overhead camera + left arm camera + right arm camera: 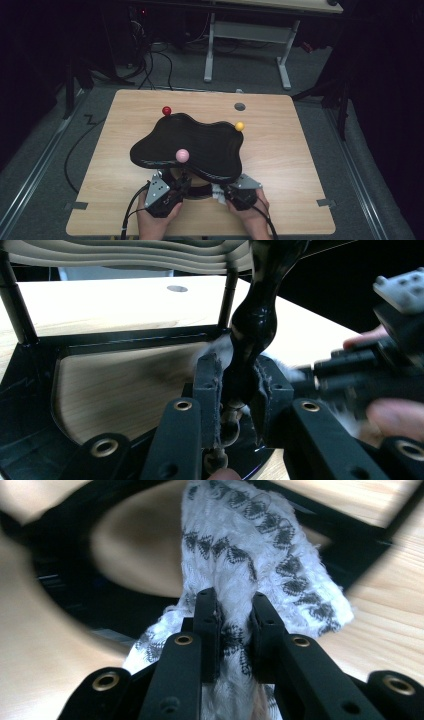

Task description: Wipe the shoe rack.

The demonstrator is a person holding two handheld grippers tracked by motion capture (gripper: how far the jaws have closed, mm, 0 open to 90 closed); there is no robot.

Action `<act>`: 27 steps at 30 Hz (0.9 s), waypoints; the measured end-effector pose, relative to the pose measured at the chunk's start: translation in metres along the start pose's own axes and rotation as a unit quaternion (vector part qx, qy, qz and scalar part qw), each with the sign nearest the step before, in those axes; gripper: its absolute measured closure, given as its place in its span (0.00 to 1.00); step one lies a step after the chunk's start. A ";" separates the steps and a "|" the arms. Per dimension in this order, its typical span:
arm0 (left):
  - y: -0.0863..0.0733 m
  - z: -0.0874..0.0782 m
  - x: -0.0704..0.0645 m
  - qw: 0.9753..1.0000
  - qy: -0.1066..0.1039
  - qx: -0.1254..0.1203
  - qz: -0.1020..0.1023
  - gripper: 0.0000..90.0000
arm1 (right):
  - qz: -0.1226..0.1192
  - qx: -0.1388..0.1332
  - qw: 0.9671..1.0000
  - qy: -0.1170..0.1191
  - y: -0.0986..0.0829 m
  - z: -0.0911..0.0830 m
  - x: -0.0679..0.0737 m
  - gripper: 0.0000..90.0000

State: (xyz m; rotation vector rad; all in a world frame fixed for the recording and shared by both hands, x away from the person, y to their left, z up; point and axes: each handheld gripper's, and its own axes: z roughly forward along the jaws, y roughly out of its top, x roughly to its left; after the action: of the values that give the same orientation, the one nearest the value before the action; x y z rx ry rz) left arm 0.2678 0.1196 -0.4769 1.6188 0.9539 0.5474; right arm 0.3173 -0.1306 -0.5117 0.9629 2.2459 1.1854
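A glossy black stand with a wavy top [200, 142] sits near the table's front middle. It carries a red ball [166, 110], a yellow ball [239, 126] and a pink ball [182, 155]. My left gripper [180, 182] reaches under the top. In the left gripper view it [239, 371] is shut on a curvy black post [257, 315] rising from the stand's base [125, 336]. My right gripper [235, 605] is shut on a white cloth with a dark pattern [245, 540], held at the stand's base [70, 597]. The cloth [216, 192] peeks out beside the right gripper [225, 192].
The wooden table [125, 115] has a grey round hole cover [240, 106] at the back. Beyond it stand a white-legged desk [250, 32] and floor cables [150, 60]. Tape tabs mark the front corners [76, 205].
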 end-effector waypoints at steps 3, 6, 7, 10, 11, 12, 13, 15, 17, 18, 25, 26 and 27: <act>0.000 0.000 0.000 1.000 0.000 0.000 0.000 0.84 | -0.039 -0.002 0.999 0.019 0.005 0.001 0.025 0.87; 0.000 0.000 0.000 1.000 -0.001 -0.001 0.001 0.84 | -0.059 0.001 0.998 0.033 0.011 0.004 0.033 0.87; 0.000 0.000 0.000 1.000 -0.002 -0.002 0.000 0.84 | -0.064 0.001 0.997 0.031 0.011 0.005 0.032 0.87; 0.000 0.000 0.001 1.000 -0.005 -0.001 0.002 0.84 | -0.063 0.002 0.998 0.006 0.007 0.007 0.017 0.87; 0.000 0.000 0.001 1.000 -0.005 -0.001 0.002 0.84 | -0.063 0.001 0.998 -0.002 0.005 0.007 0.010 0.87; 0.000 0.000 0.001 1.000 -0.005 -0.001 0.004 0.84 | -0.056 -0.001 0.998 -0.007 0.004 0.006 0.005 0.87; 0.000 0.000 0.001 1.000 -0.005 -0.001 0.005 0.84 | -0.048 -0.004 0.999 -0.014 0.002 0.006 -0.003 0.87; 0.000 -0.001 0.001 1.000 -0.003 0.000 0.009 0.84 | -0.041 -0.005 0.999 -0.028 0.001 0.005 -0.016 0.87; 0.000 -0.001 0.002 1.000 -0.005 0.001 0.006 0.84 | -0.026 -0.007 0.999 -0.036 0.001 0.006 -0.028 0.87; 0.000 -0.001 0.003 1.000 -0.006 0.000 0.004 0.84 | -0.019 -0.006 0.999 -0.040 0.001 0.007 -0.033 0.87; 0.000 -0.009 0.014 1.000 -0.005 0.002 0.005 0.84 | 0.015 0.003 0.998 -0.059 0.012 0.020 -0.064 0.87; 0.000 -0.010 0.016 1.000 -0.005 0.003 0.004 0.84 | 0.014 0.003 0.998 -0.060 0.012 0.021 -0.066 0.87; 0.000 -0.011 0.018 1.000 -0.006 0.002 0.004 0.84 | 0.015 0.001 0.998 -0.061 0.014 0.023 -0.069 0.87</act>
State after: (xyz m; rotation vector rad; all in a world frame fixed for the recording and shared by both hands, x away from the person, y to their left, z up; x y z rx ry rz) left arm 0.2694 0.1408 -0.4766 1.6283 0.9410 0.5405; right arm 0.3834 -0.1632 -0.5099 1.0434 2.1447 1.1050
